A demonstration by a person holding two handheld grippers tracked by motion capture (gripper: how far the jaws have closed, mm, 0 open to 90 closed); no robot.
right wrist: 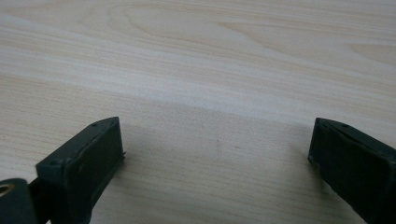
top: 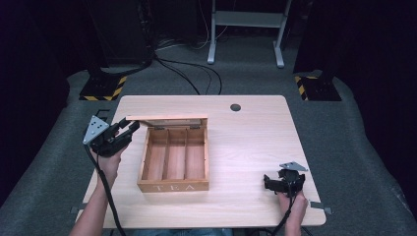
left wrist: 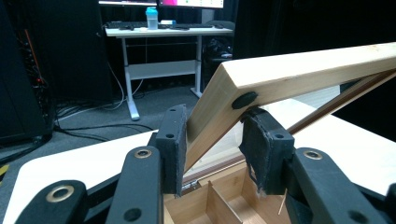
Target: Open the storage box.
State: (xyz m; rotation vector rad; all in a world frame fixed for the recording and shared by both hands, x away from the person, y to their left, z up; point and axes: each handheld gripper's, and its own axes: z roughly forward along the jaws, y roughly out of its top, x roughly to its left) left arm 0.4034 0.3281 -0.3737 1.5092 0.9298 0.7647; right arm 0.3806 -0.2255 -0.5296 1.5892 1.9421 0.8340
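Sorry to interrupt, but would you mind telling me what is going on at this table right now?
A person is working a wooden tea box with two handheld grippers. The left gripper is clamped on a corner of the box's raised hinged wooden lid, holding it up at a slant. The box's three compartments look empty. The right gripper rests with open jaws on the pale wooden table, holding nothing.

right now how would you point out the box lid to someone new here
On the light wooden table sits a box marked TEA with three bare compartments. The lid is the raised wooden flap hinged along its far edge, its left corner clamped in the left gripper.
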